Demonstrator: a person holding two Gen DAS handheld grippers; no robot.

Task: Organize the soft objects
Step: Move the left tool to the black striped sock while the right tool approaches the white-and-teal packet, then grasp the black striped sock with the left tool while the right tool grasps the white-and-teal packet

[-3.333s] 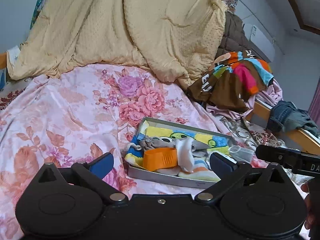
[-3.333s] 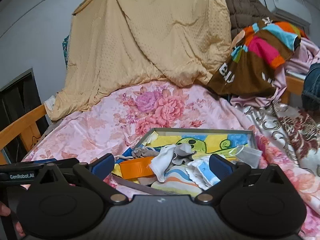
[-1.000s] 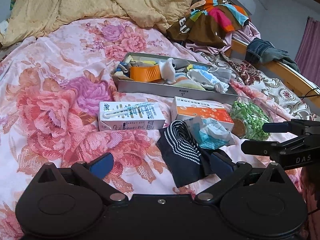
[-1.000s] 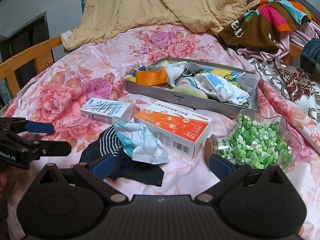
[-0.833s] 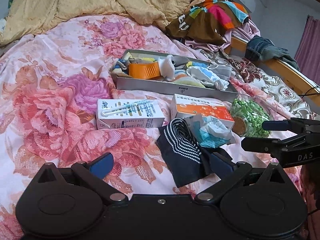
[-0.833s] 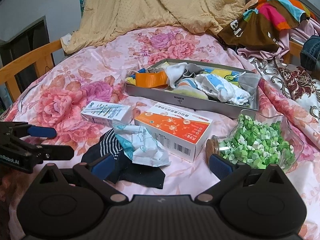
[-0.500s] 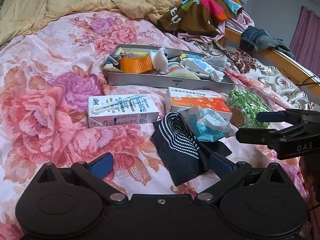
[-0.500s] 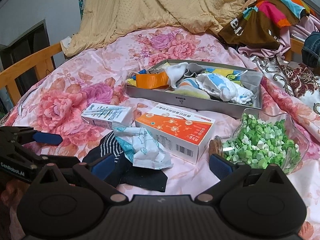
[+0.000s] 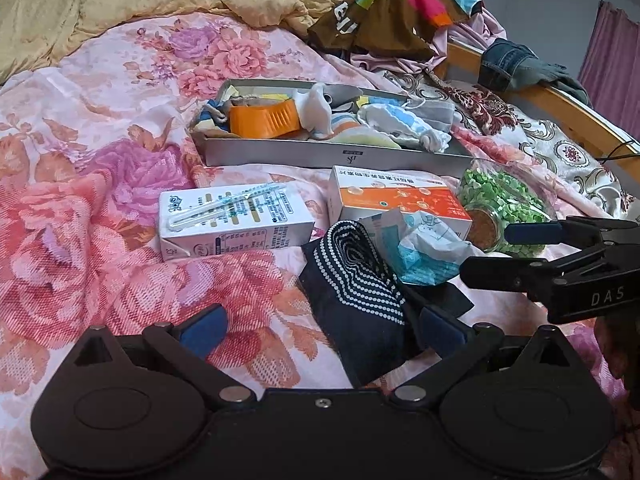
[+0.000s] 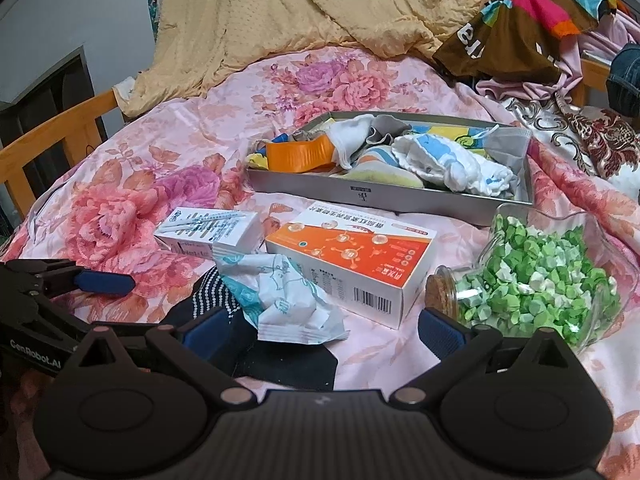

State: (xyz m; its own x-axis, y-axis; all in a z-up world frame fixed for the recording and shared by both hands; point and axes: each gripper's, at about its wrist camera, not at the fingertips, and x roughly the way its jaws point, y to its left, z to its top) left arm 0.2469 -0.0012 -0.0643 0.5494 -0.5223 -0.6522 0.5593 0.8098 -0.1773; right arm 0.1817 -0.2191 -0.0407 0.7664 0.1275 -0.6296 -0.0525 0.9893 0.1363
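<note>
A dark navy sock with white dots (image 9: pixel 356 280) (image 10: pixel 212 296) lies on the floral bedspread, partly between the fingers of my left gripper (image 9: pixel 322 330), which stands open just above it. A crumpled white and teal mask packet (image 9: pixel 426 248) (image 10: pixel 288 300) rests on the sock's far end. My right gripper (image 10: pixel 320 330) is open too, low over the packet and sock. A grey tray (image 9: pixel 320 156) (image 10: pixel 400 196) further back holds socks, a face mask and an orange band. Each gripper shows in the other's view, apart from the cloth.
A white carton (image 9: pixel 232 220) and an orange and white box (image 9: pixel 396 200) lie between the sock and tray. A glass jar of green paper stars (image 10: pixel 536 276) lies on its side at right. A yellow quilt (image 10: pixel 304 12), piled clothes and wooden bed rails edge the bed.
Both grippers dropped and moved forward from the tray toward the near items. The sock and packet now lie close under the open fingers. Nothing was picked up.
</note>
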